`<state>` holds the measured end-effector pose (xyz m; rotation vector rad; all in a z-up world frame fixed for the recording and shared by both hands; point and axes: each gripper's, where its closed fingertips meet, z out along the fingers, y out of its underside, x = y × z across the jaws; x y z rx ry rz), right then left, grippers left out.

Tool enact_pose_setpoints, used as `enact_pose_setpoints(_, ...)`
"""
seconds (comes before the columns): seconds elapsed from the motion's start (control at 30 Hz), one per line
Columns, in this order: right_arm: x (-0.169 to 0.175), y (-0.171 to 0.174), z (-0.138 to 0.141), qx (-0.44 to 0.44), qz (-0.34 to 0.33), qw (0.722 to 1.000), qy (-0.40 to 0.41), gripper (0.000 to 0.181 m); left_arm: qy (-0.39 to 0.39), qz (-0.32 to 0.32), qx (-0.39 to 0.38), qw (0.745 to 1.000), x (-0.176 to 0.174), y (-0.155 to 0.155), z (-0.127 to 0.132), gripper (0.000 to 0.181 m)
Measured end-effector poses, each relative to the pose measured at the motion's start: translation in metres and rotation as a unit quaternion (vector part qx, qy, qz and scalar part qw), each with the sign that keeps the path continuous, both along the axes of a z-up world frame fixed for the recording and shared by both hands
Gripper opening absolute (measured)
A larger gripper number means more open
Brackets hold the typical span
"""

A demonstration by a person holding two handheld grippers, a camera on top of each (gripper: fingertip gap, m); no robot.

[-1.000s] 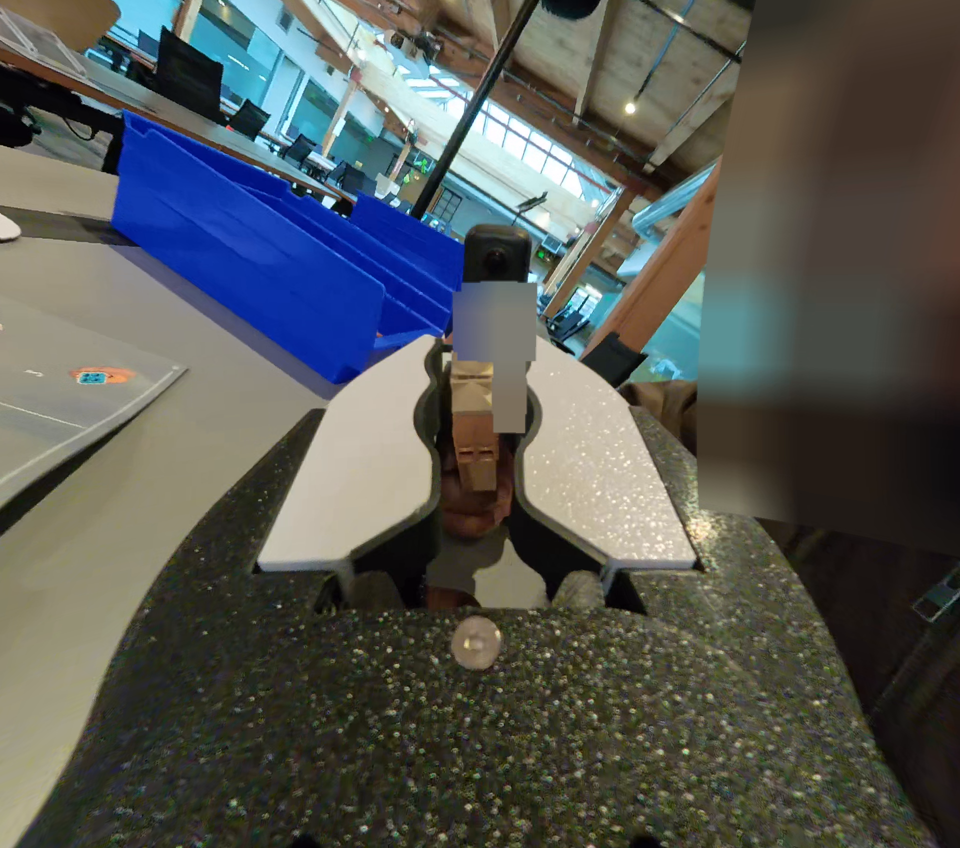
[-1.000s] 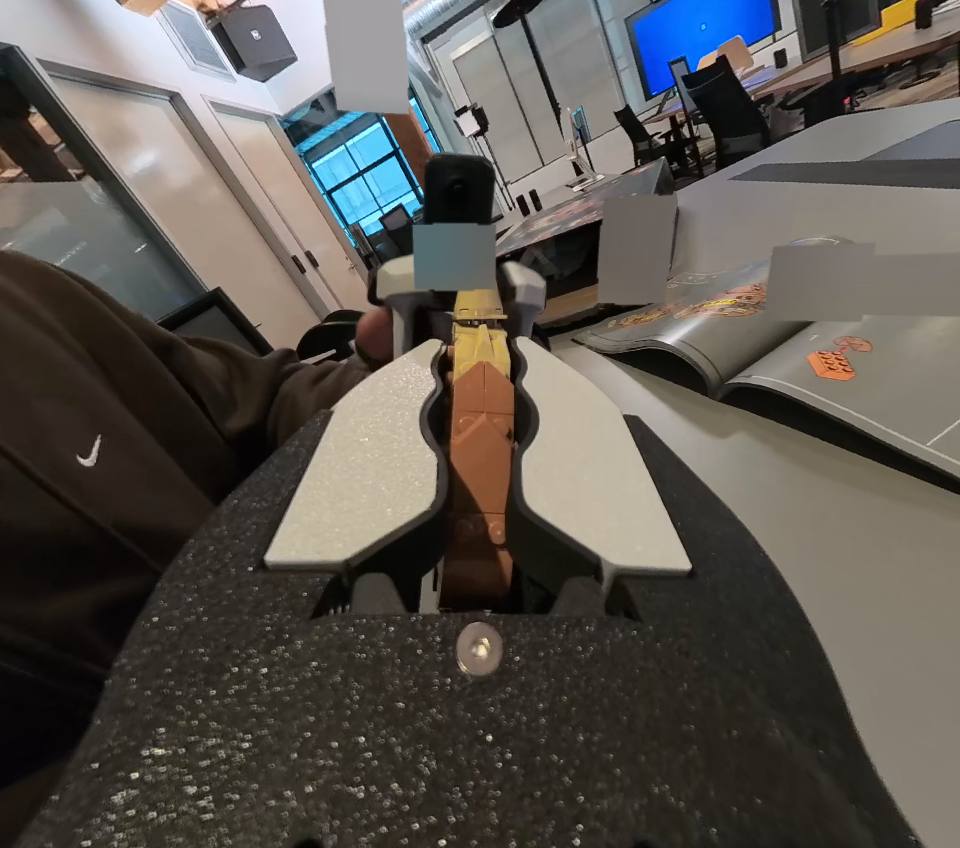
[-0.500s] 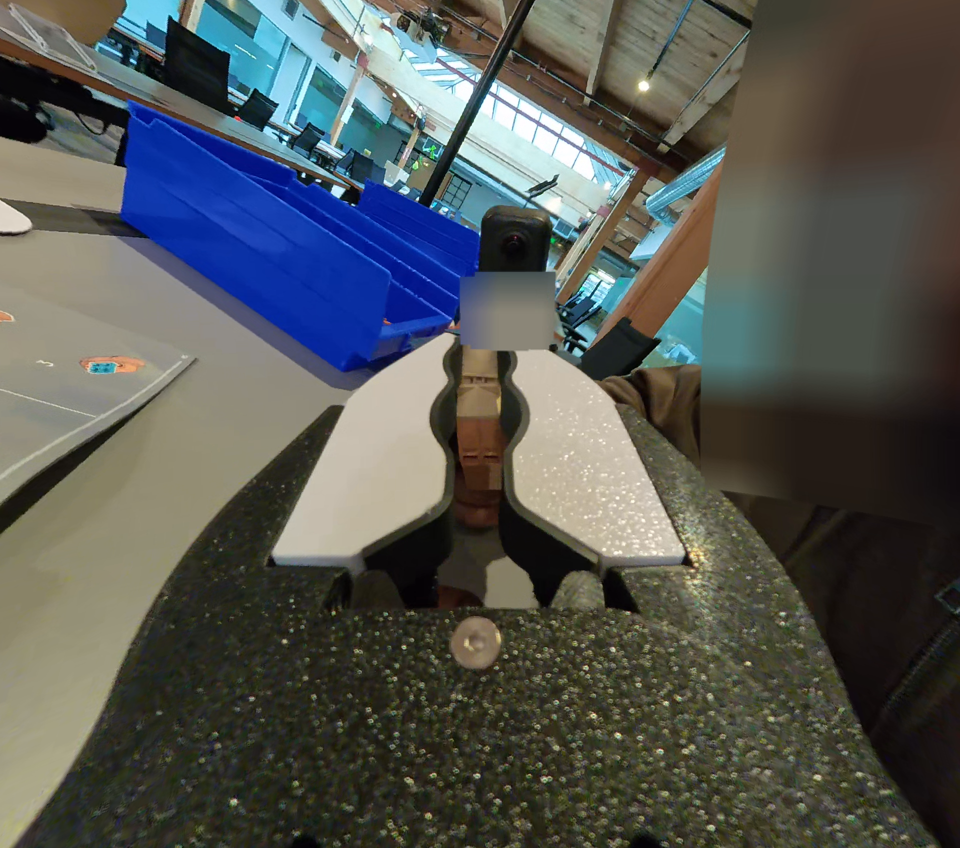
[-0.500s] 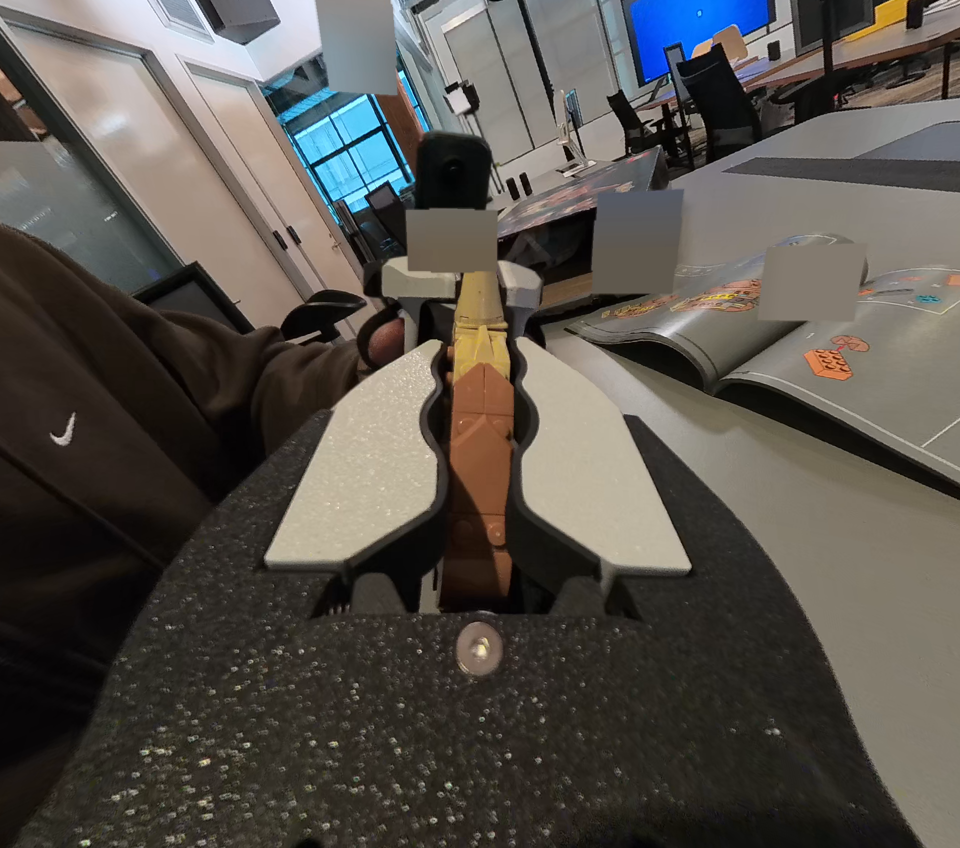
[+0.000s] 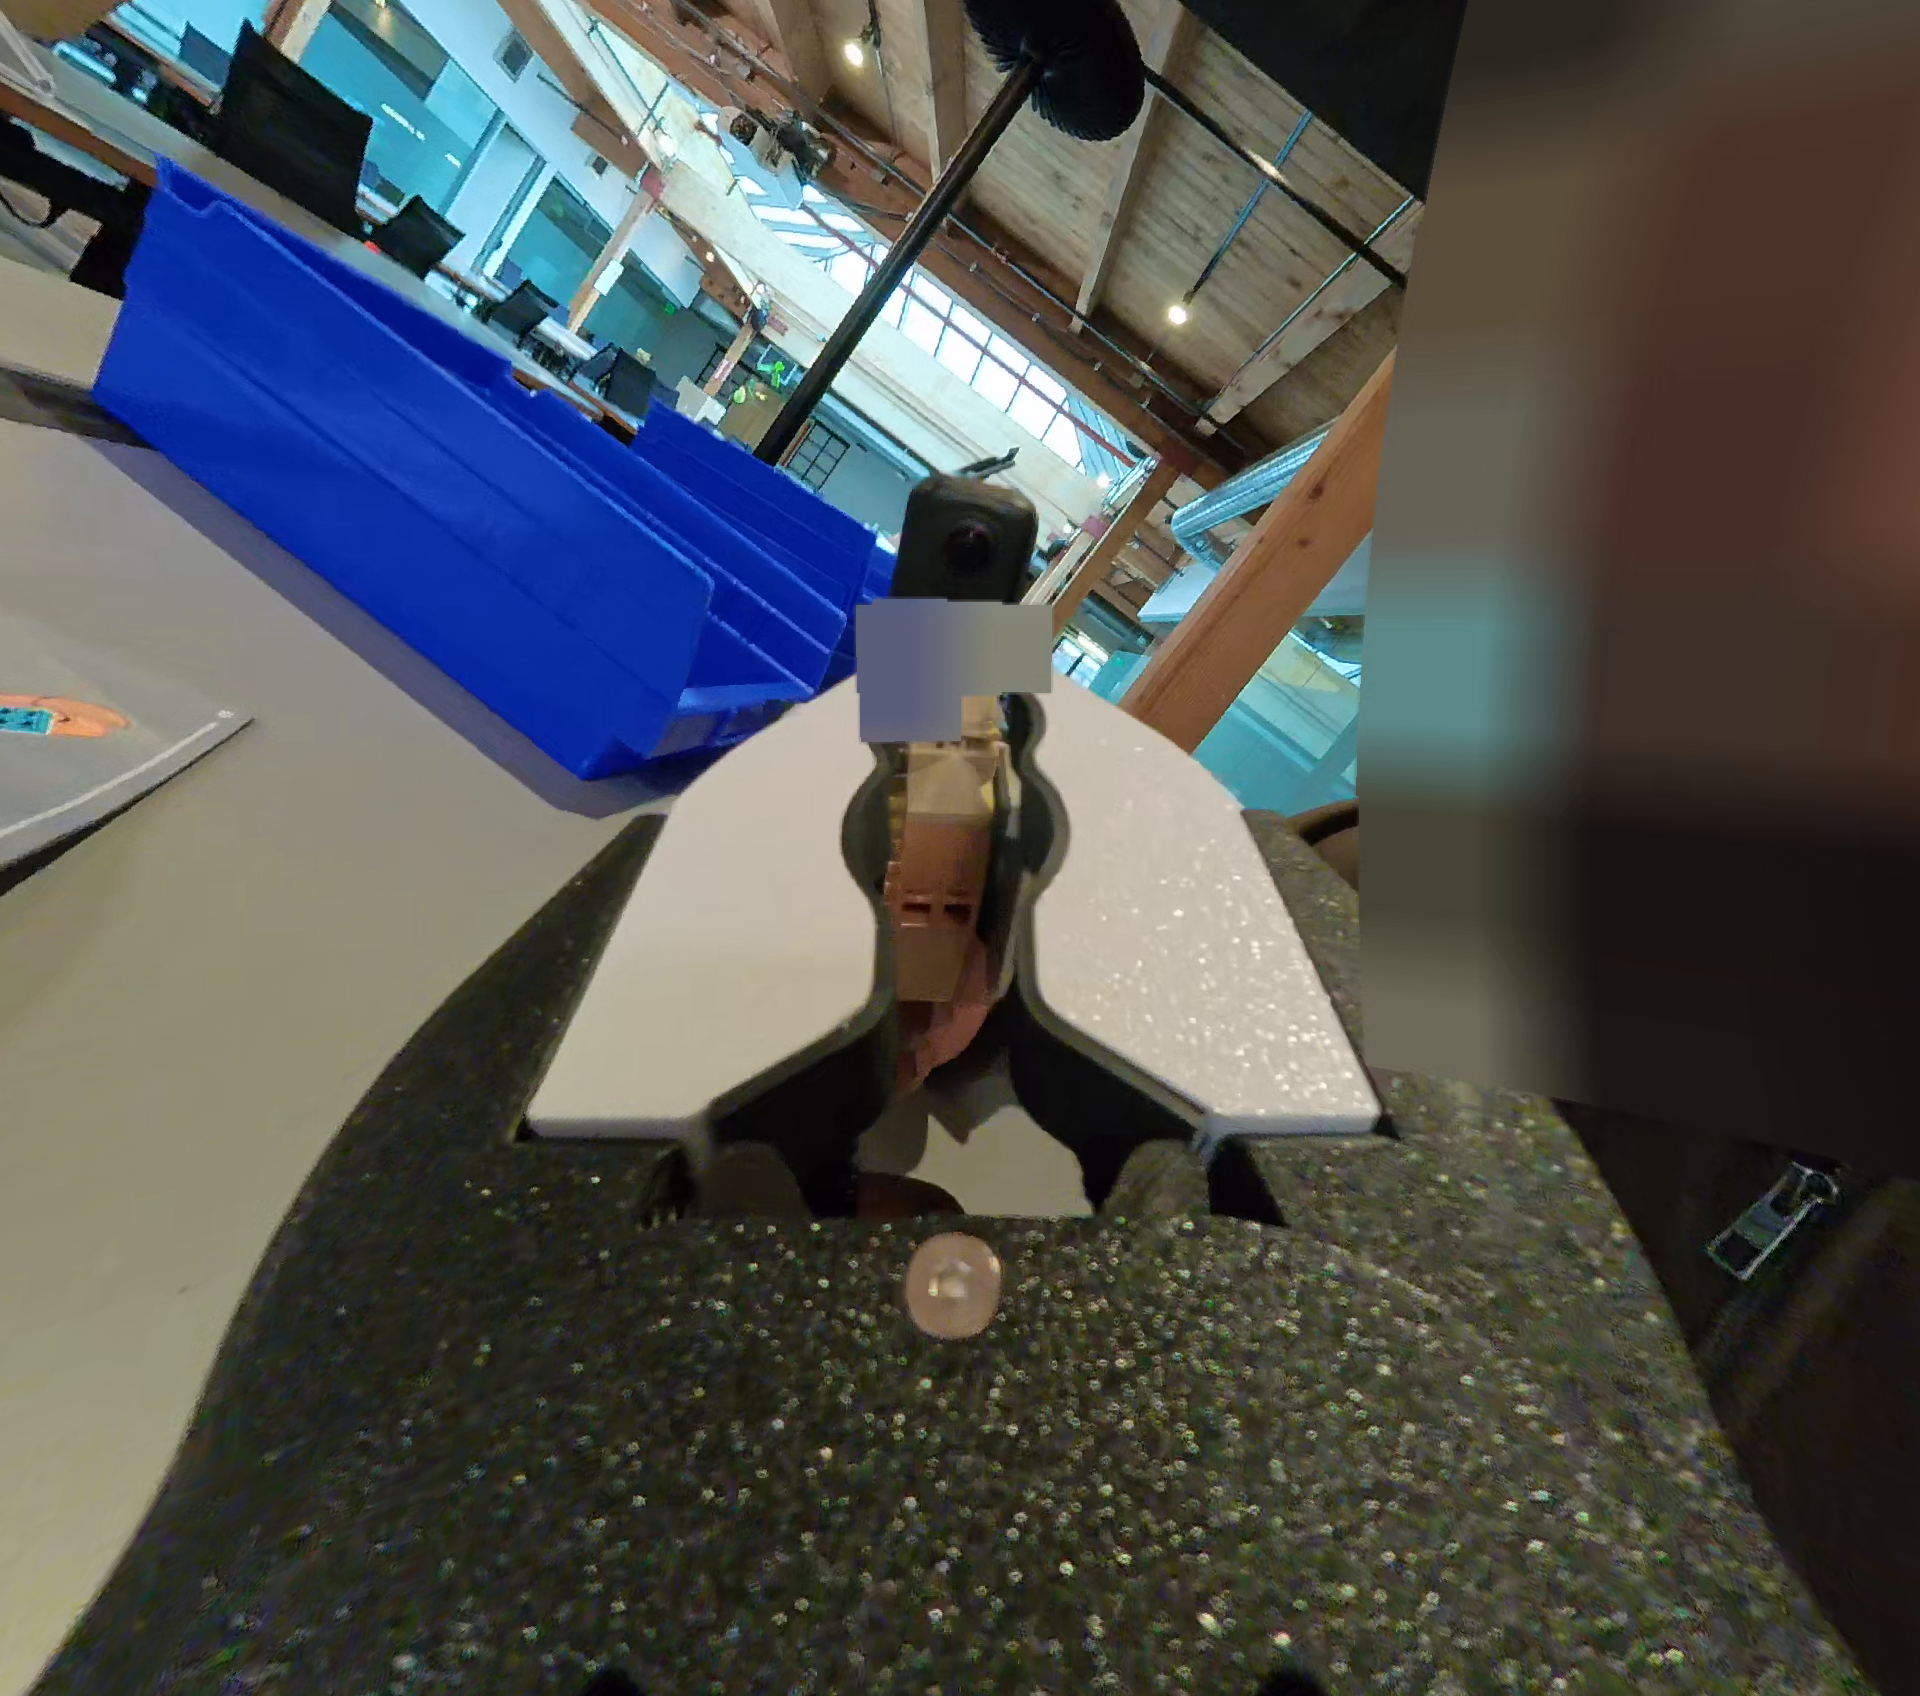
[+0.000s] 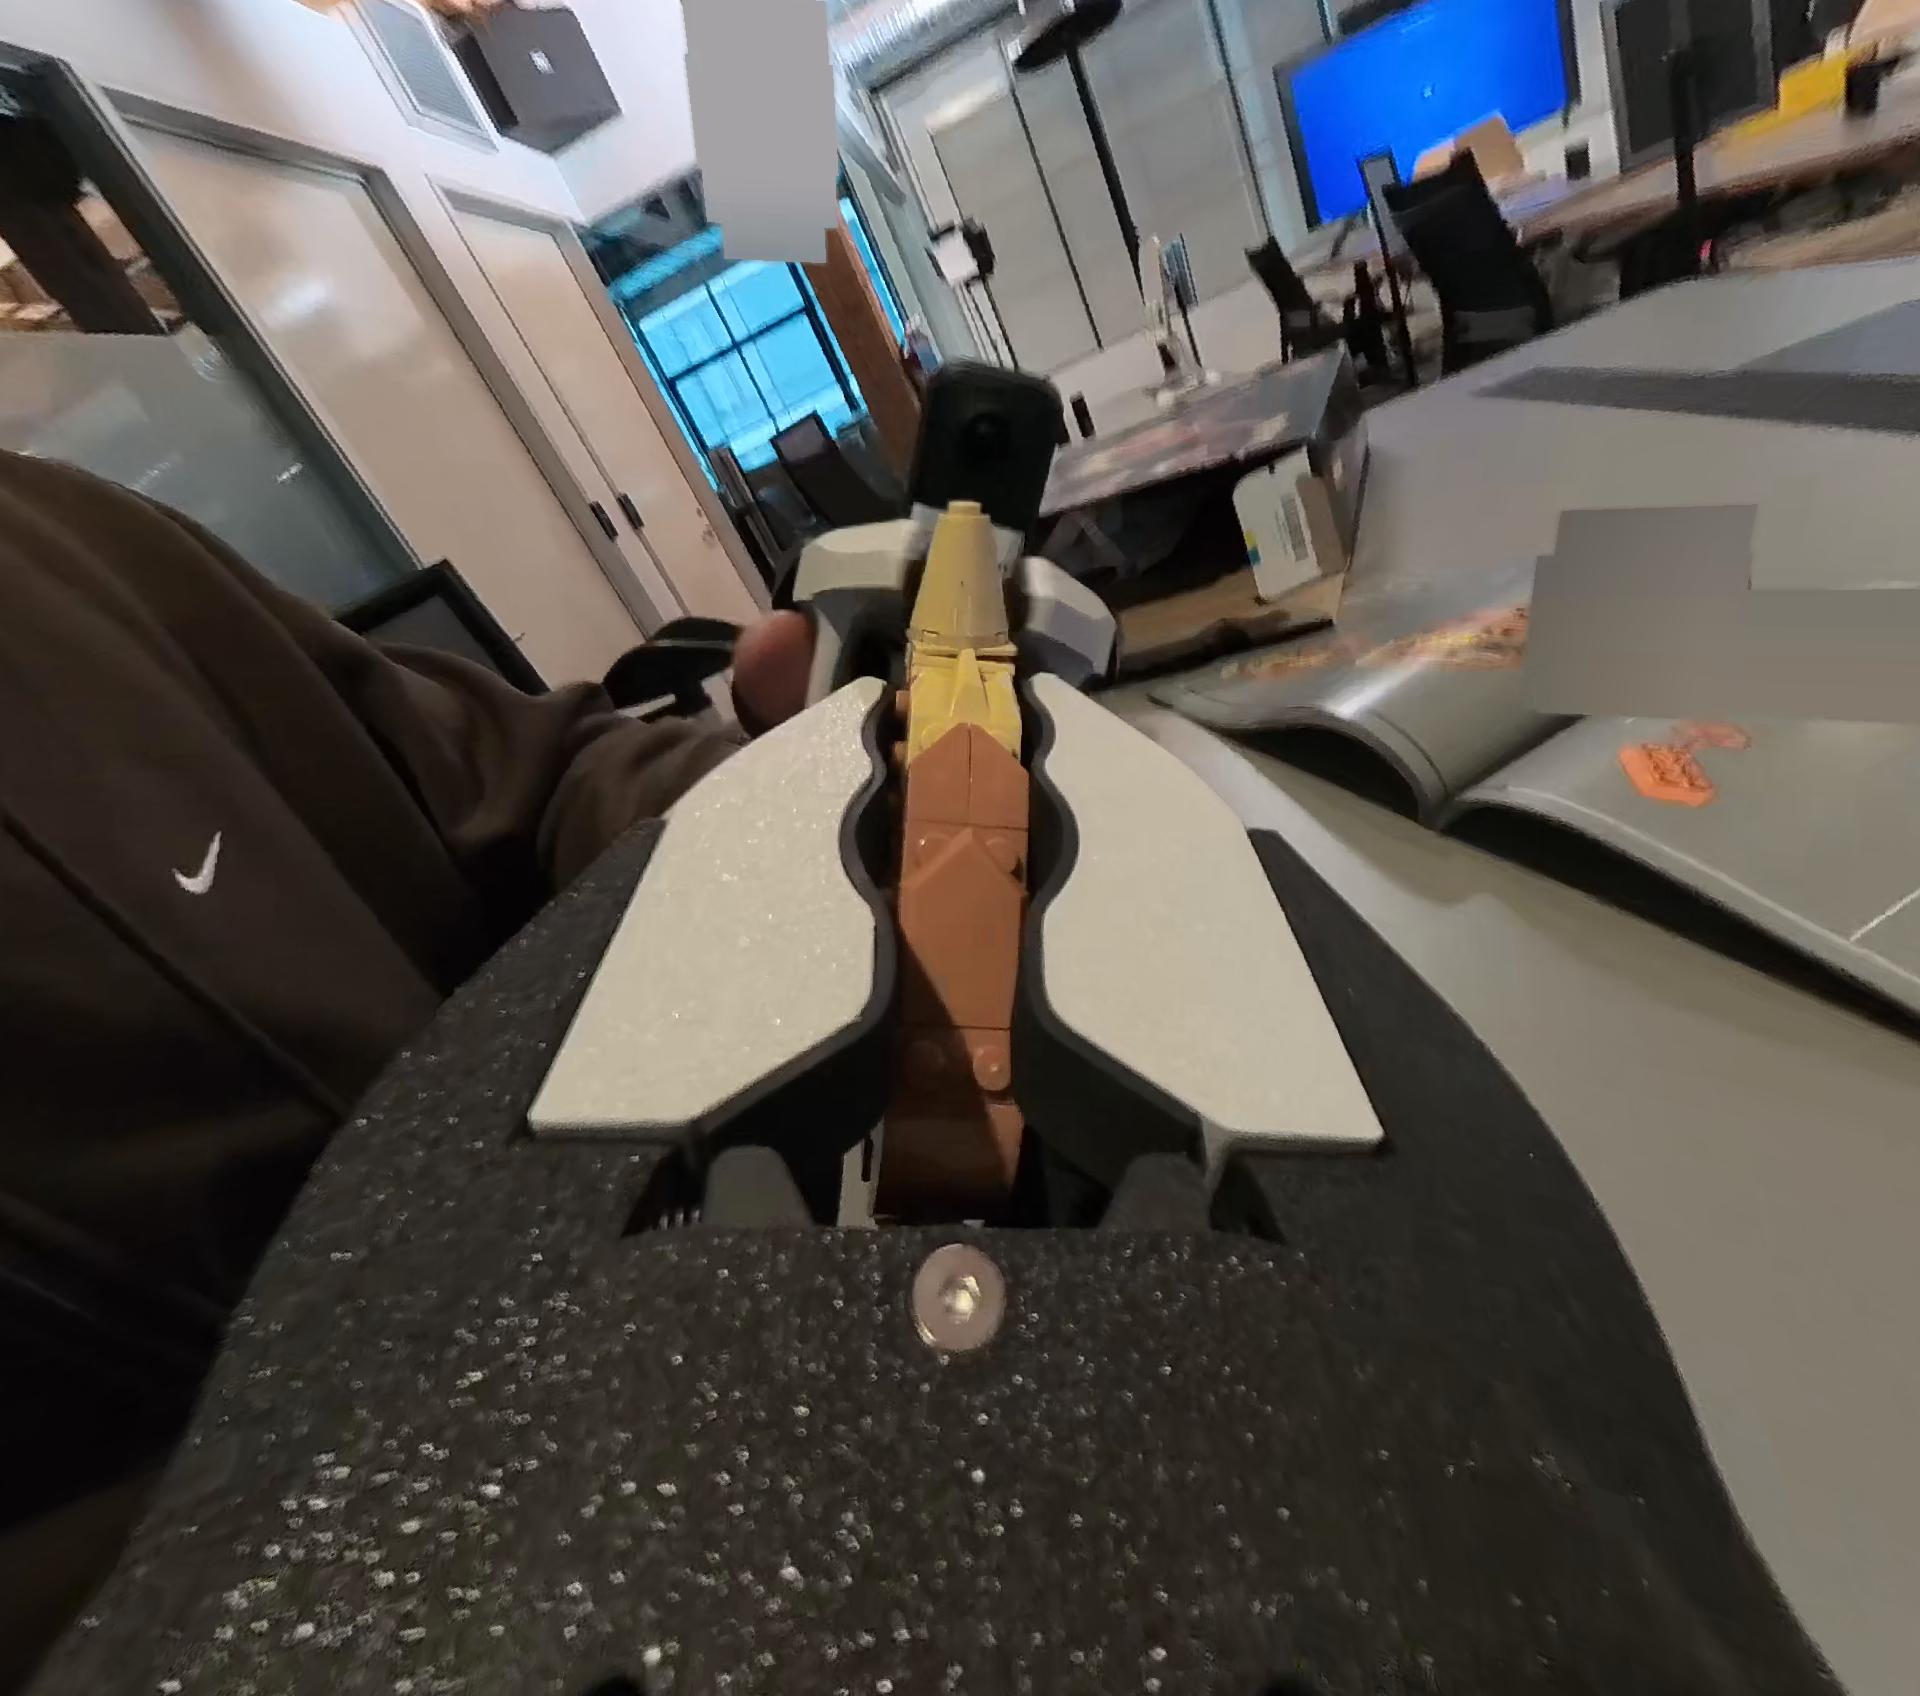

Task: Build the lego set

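Both grippers up off the grey desk [image 5: 208, 971], facing each other. Right gripper [image 6: 961, 773] clamped on the brown-and-tan lego build [image 6: 961, 877]; left gripper [image 5: 951, 825] pinches its far end. Blue bins [image 5: 416, 503] along the desk's far edge, open booklet [image 6: 1662, 836] alongside. Open-plan office, timber ceiling.

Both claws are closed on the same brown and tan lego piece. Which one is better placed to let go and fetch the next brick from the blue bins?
Probably the left claw: the blue bins lie close ahead on its side, and the right claw grips the lego piece along most of its length.
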<state>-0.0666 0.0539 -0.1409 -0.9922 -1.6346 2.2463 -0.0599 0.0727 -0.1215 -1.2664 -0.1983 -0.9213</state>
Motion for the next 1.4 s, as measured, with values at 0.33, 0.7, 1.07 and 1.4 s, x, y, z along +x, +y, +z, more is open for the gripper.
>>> enact_pose_setpoints(0.33, -0.004, 0.006, -0.017, 0.310, -0.119, 0.931, 0.151, 0.021, 0.211, 0.052, -0.035, 0.975, -0.013, -0.019, 0.001, 0.031)
enact_pose_setpoints(0.7, -0.022, 0.018, -0.045, 0.531, -0.203, 0.789, 0.233, 0.021, 0.118, 0.001, -0.228, 0.966, -0.014, 0.000, -0.046, 0.030)
enact_pose_setpoints(1.07, -0.009, 0.005, -0.042, 0.514, -0.163, 0.801, 0.261, 0.021, 0.498, 0.040, -0.129, 0.857, 0.002, -0.020, -0.039, 0.027)
enact_pose_setpoints(1.4, 0.004, -0.005, -0.040, 0.443, -0.103, 0.854, 0.250, 0.021, 0.597, 0.037, -0.091, 0.796, 0.009, -0.017, -0.045, 0.016)
